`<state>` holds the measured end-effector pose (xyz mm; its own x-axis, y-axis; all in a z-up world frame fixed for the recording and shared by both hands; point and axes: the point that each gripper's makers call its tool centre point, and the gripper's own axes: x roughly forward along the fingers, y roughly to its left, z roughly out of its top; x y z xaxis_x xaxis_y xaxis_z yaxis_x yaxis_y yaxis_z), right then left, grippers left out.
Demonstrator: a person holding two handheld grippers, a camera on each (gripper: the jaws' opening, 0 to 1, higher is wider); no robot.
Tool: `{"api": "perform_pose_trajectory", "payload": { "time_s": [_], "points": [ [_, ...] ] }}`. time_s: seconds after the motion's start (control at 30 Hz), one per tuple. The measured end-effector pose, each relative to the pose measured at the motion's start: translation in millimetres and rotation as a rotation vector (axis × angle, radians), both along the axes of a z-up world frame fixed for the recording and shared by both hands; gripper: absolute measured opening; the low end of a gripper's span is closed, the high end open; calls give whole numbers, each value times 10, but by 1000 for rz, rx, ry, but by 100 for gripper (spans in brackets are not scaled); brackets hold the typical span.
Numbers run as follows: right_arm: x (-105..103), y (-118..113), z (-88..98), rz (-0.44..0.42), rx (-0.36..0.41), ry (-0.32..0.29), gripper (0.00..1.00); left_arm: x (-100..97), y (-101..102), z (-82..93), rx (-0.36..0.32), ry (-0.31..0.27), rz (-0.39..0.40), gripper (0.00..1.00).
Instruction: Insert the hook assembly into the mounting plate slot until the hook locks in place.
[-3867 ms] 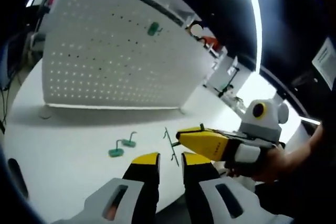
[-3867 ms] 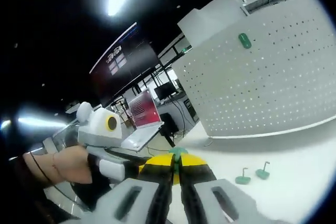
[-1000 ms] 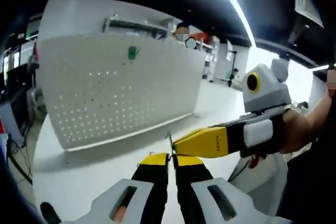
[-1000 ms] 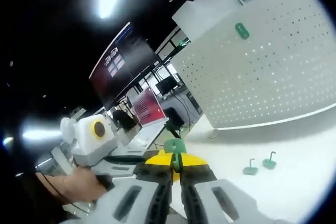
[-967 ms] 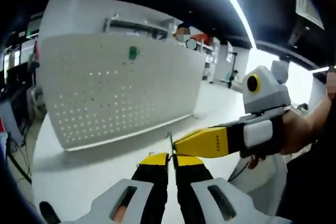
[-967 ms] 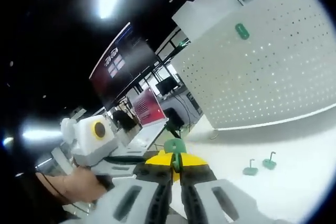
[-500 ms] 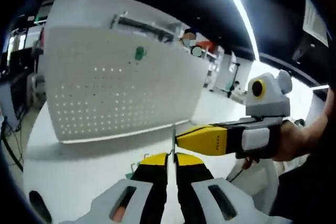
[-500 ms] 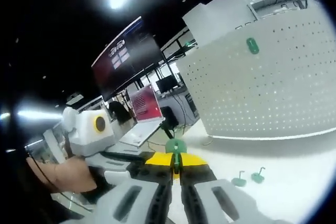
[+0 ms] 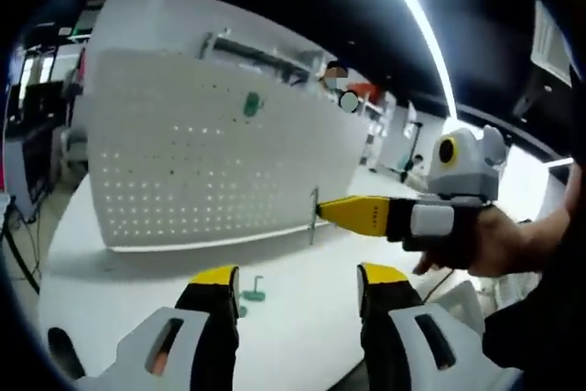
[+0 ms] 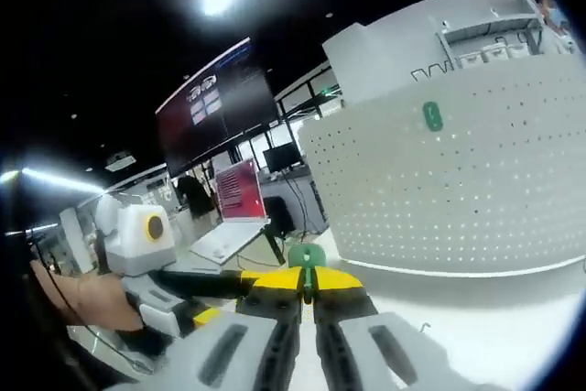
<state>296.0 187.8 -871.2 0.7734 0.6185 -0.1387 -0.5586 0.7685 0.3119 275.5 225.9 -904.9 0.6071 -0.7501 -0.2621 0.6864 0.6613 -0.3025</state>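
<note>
The white pegboard mounting plate (image 9: 201, 171) stands upright on the table, with one green piece (image 9: 250, 105) fixed near its top. My right gripper (image 9: 322, 212) reaches in from the right, shut on the hook assembly, whose thin wire (image 9: 313, 217) stands upright at its tips. My left gripper (image 9: 298, 276) is open with nothing between its fingers. In the right gripper view, my right gripper (image 10: 307, 281) is shut on the assembly's green base (image 10: 305, 256). The pegboard (image 10: 458, 190) lies ahead to the right, carrying its green piece (image 10: 432, 116). The left gripper (image 10: 197, 286) sits low at the left.
A loose green hook (image 9: 254, 292) lies on the white table (image 9: 119, 281) in front of the pegboard. A person's hand (image 9: 499, 244) holds the right gripper. A laptop with a red screen (image 10: 240, 191) and a dark wall display (image 10: 215, 103) stand beyond the table's left side.
My left gripper was shut at the hook beside the right gripper's tips; it has opened and let go. The right gripper keeps the hook assembly, now farther from the left jaws.
</note>
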Motion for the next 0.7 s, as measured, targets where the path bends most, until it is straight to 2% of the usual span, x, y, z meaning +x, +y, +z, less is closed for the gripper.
{"api": "perform_pose_trajectory", "payload": {
  "time_s": [0.13,0.23,0.33,0.6,0.67,0.7],
  "points": [
    [112,-76,61,-42,-12,-33,0,12,17,26,-10,-5,6,75],
    [247,-184,96,-114,-5,-52,0,-19,-5,25,9,-25,-16,82],
    [342,-241,143,-149,9,-68,0,-25,-29,46,-12,-25,-15,89],
    [611,-381,257,-237,-30,-129,0,-21,-69,11,-2,-22,-22,99],
    [696,-469,296,-280,-57,-157,0,-26,-76,13,-6,-21,-24,99],
    [744,-547,346,-315,-93,-199,0,-29,-78,15,-11,-20,-23,99]
  ]
}}
